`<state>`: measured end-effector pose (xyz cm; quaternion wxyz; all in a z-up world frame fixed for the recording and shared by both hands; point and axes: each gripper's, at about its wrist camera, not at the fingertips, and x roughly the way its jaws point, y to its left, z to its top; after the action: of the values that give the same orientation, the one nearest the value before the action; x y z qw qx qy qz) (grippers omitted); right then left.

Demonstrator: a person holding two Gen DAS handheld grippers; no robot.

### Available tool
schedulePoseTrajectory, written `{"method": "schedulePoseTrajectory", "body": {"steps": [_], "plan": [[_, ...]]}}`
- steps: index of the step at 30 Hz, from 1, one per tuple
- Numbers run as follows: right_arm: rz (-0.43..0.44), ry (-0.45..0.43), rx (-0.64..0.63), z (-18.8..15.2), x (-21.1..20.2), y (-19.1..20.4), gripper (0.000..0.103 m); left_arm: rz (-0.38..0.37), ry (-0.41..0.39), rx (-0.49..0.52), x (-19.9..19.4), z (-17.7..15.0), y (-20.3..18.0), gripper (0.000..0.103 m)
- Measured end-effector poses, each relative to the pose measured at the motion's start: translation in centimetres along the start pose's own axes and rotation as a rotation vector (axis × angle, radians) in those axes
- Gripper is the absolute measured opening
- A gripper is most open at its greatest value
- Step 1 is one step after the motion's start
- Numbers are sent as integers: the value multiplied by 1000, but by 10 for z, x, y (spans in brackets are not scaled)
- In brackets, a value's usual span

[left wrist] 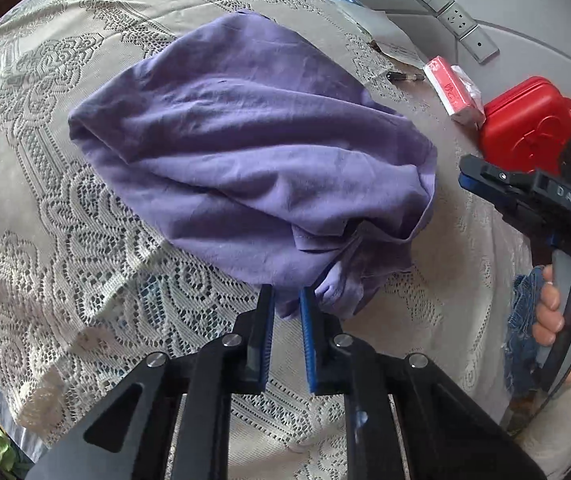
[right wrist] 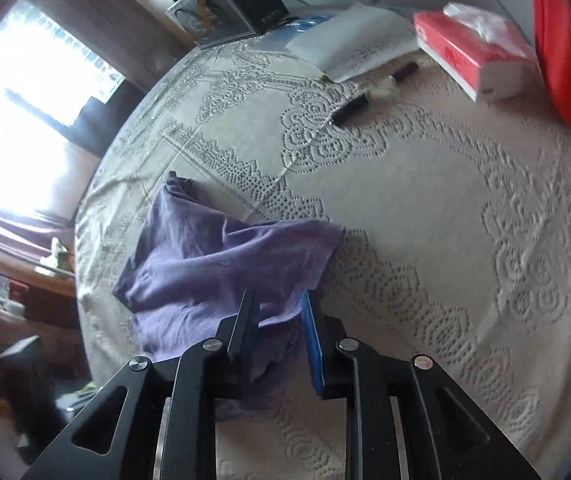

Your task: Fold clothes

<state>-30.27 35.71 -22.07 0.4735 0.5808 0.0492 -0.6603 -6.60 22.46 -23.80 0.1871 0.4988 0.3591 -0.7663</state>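
A crumpled purple garment (left wrist: 245,152) lies on a lace tablecloth (left wrist: 85,240). My left gripper (left wrist: 285,294) is at its near edge, and a bunched bit of purple cloth fills the narrow gap between the blue pads. My right gripper (left wrist: 463,178), held by a hand (left wrist: 565,320), hovers just right of the garment with its tips clear of the cloth. In the right wrist view, my right gripper (right wrist: 279,300) has its jaws slightly apart. The purple garment (right wrist: 205,264) shows between and below them. That view is blurred.
At the table's far right are a red case (left wrist: 525,120), a red and white tissue pack (left wrist: 451,90), a black pen (left wrist: 405,77) and a sheet of paper (left wrist: 385,36). A black box (right wrist: 225,8) stands at the far edge. Blue denim (left wrist: 521,320) hangs beside the hand.
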Motion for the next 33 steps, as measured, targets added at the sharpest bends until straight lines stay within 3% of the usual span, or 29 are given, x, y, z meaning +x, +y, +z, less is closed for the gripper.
{"method": "schedulePoseTrajectory", "body": {"steps": [1,2,3,4,5,8,15,18,20,21,22,23,27,30,33], "plan": [[16,-3,14,-5,-3,-4,26,10,-14,4,-2,1,0,19],[32,-5,27,-10,-7,-8,26,17,-31,5,-4,3,0,35],[48,-1,32,-15,-9,-10,26,15,-54,-4,-7,5,1,41],[67,11,26,-20,-9,-8,26,13,-76,-13,-9,8,1,59],[85,22,21,-26,-9,-7,26,14,-96,-17,-10,10,1,67],[128,55,2,-41,-8,-1,26,19,-103,12,-1,20,-6,67],[67,96,-149,-64,20,29,21,-4,-94,24,22,37,-12,66],[-6,39,-229,-62,34,43,27,-23,-91,16,23,44,-13,44],[8,58,-230,-58,48,45,28,-22,-81,20,21,43,-14,26],[28,76,-226,-57,53,45,24,-9,-79,28,18,41,-15,25],[62,104,-216,-59,55,45,10,4,-78,35,15,37,-16,25],[75,120,-209,-61,53,44,8,14,-74,37,12,32,-15,25],[-14,122,-160,-63,29,18,8,90,-19,41,18,10,-16,25],[-125,123,-145,-66,23,-2,12,105,-55,47,16,-1,-18,25],[-21,99,-96,-71,13,-11,15,68,-106,16,10,2,-18,44]]}}
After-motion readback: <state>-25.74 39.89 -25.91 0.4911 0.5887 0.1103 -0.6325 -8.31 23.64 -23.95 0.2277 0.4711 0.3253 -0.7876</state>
